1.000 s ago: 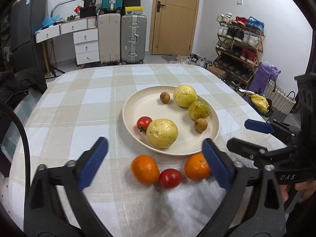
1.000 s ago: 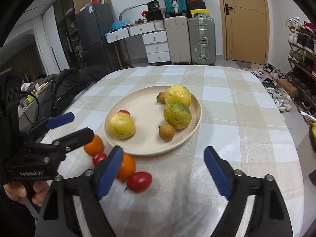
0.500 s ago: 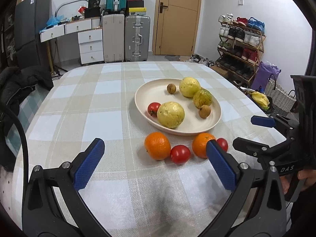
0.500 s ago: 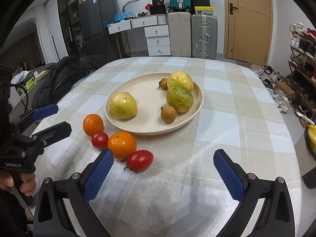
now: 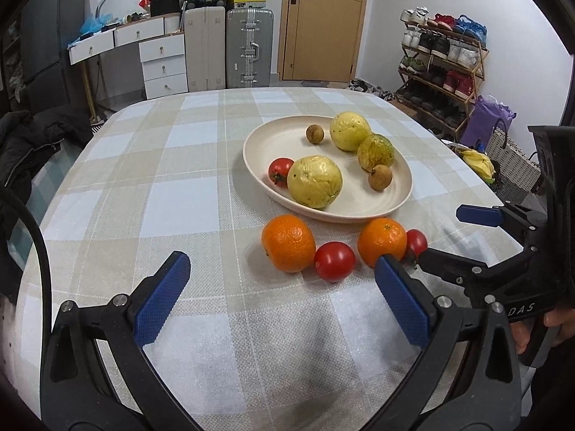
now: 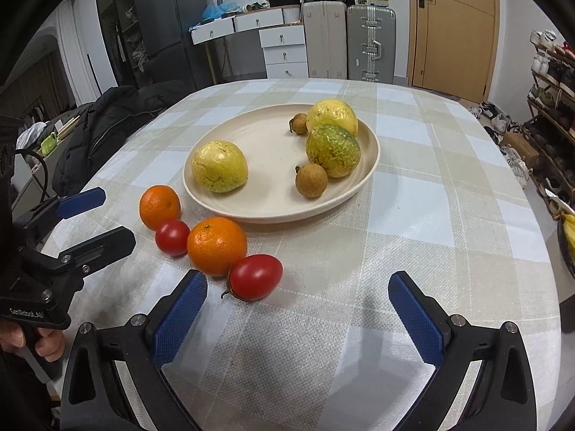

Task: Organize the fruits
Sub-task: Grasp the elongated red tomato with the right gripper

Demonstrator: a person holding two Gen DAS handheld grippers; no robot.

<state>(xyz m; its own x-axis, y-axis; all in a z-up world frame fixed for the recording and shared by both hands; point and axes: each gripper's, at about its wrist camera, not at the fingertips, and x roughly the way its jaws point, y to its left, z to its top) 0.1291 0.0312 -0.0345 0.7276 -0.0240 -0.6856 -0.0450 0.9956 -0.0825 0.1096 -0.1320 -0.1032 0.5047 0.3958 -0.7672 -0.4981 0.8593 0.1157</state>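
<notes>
1. On the checked table (image 5: pixel 151 186) sits a cream plate (image 5: pixel 266 136) holding three yellow fruits, two small brown fruits and one tomato (image 5: pixel 280 170).
2. Just before the plate's near rim, two oranges and two tomatoes lie in a touching row.
3. Left gripper (image 5: pixel 284 301): jaws wide, empty.
4. Right gripper (image 6: pixel 298 319): jaws have just been opening, wide, nothing between them.

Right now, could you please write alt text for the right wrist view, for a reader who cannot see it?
A cream plate on a checked tablecloth holds three yellow-green fruits and two small brown ones. Just off its near rim, two oranges and two tomatoes lie in a row. The open right tool frames the nearest tomato; the left tool shows at the left edge, also open.
</notes>
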